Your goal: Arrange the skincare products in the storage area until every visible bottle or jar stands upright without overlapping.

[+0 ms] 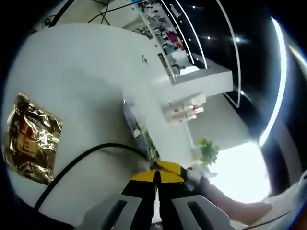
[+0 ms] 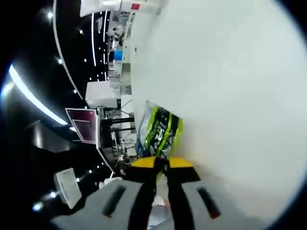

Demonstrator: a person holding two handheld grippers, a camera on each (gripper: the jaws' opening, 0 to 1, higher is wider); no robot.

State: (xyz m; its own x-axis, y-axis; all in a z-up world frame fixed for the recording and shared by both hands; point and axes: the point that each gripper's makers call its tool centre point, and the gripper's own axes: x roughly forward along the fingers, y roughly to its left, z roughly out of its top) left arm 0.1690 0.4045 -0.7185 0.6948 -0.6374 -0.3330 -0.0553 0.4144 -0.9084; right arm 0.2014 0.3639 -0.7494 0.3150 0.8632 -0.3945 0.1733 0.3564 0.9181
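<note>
Skincare products (image 1: 184,109) on far shelf; both claws (image 1: 157,176) (image 2: 161,167) narrow, empty.

no legible text on either pouch.

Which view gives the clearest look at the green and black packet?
The right gripper view: the green and black packet lies flat on the white table, just beyond the jaws. The left gripper view catches it edge-on, its print unreadable.
</note>
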